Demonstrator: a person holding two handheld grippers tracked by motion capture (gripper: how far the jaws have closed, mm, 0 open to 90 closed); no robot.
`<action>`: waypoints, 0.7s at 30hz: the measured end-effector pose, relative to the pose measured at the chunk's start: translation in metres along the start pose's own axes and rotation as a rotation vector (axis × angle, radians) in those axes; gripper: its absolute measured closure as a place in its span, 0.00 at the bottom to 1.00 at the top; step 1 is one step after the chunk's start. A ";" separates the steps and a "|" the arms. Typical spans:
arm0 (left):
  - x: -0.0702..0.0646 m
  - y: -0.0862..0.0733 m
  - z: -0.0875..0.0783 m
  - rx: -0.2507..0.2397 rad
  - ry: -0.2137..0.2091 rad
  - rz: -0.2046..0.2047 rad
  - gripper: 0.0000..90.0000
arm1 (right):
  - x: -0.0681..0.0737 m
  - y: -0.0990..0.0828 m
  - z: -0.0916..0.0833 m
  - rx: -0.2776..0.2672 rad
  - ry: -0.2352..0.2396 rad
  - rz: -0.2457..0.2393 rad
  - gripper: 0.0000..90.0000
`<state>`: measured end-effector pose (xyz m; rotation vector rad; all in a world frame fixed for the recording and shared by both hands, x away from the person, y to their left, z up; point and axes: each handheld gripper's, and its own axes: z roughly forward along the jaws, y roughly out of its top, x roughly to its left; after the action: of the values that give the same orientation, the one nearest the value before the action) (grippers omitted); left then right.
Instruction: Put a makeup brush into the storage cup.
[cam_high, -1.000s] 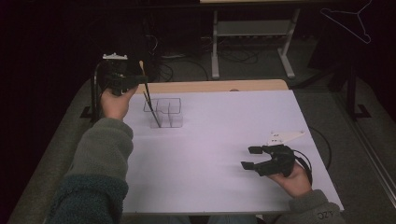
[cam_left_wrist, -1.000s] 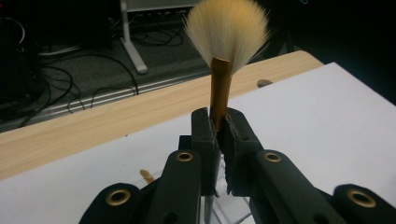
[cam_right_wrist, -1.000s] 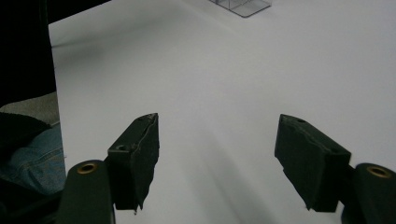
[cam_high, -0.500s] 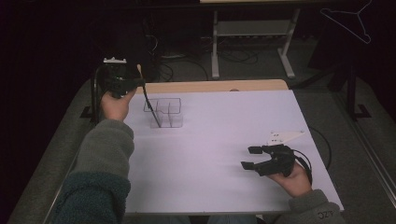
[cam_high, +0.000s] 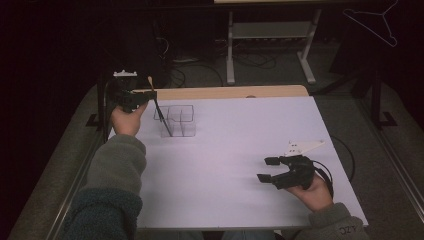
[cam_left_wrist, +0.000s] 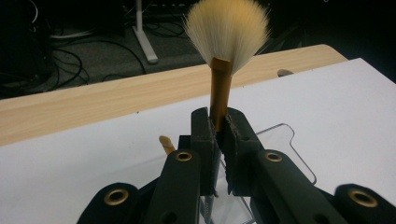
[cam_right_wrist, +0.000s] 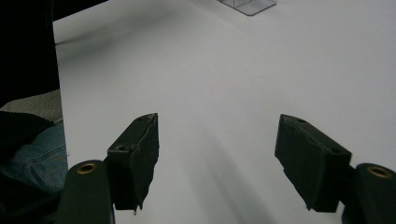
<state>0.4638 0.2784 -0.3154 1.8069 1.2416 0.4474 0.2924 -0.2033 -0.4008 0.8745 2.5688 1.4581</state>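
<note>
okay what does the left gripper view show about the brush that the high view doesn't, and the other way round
In the left gripper view, the makeup brush has a fan of pale bristles above a golden ferrule, and the two black pads are shut on that ferrule. A second wooden tip pokes up just left of the jaws.

The high view gives the layout: the dark handle slants down into the clear organizer at the far left of the white table, while the right gripper rests open on the near right.

Both views have the left gripper clamping the brush over the clear organizer.

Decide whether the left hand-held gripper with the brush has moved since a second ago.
Yes. The left hand-held gripper has sunk slightly, bringing the brush handle lower into the clear organiser, which stayed put.
</note>
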 end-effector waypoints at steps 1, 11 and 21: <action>0.000 -0.001 0.001 -0.001 0.002 0.001 0.92 | 0.000 0.000 0.000 0.000 0.001 0.001 0.33; -0.001 -0.015 0.007 0.018 0.008 -0.004 0.92 | 0.001 0.000 0.001 0.005 0.005 -0.003 0.32; -0.001 -0.024 0.011 0.027 0.007 -0.011 0.92 | 0.002 0.001 0.003 0.012 0.010 -0.004 0.32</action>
<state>0.4572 0.2751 -0.3402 1.8217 1.2676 0.4328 0.2923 -0.1999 -0.4016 0.8651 2.5878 1.4502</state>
